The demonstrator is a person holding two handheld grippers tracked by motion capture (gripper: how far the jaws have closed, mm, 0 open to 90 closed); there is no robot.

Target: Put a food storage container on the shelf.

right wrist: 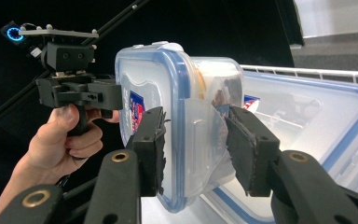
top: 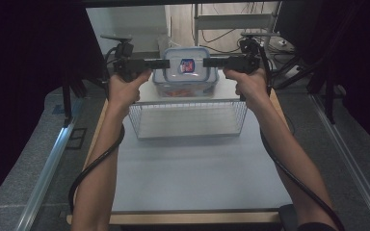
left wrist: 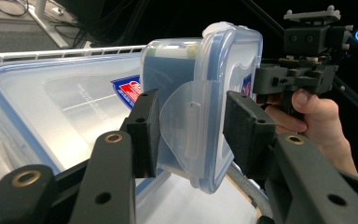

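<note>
Item: 1 small clip-lid container (top: 187, 67), lifted at the far end of the table, above a larger lidded container (top: 185, 89) beyond the wire basket (top: 188, 118).

Hold: my left gripper (top: 161, 63) brackets its left latch tab (left wrist: 186, 123), my right gripper (top: 211, 62) its right tab (right wrist: 205, 140); pads near the tabs, whether they pinch I cannot tell.

Status: lift done, I judge; placing remains.

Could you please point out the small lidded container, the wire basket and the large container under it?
small lidded container (top: 187, 66), high view, on its clear lid beside the label.
wire basket (top: 188, 120), high view, on its front mesh wall.
large container (left wrist: 42, 100), left gripper view, on its lid's flat top.
</note>
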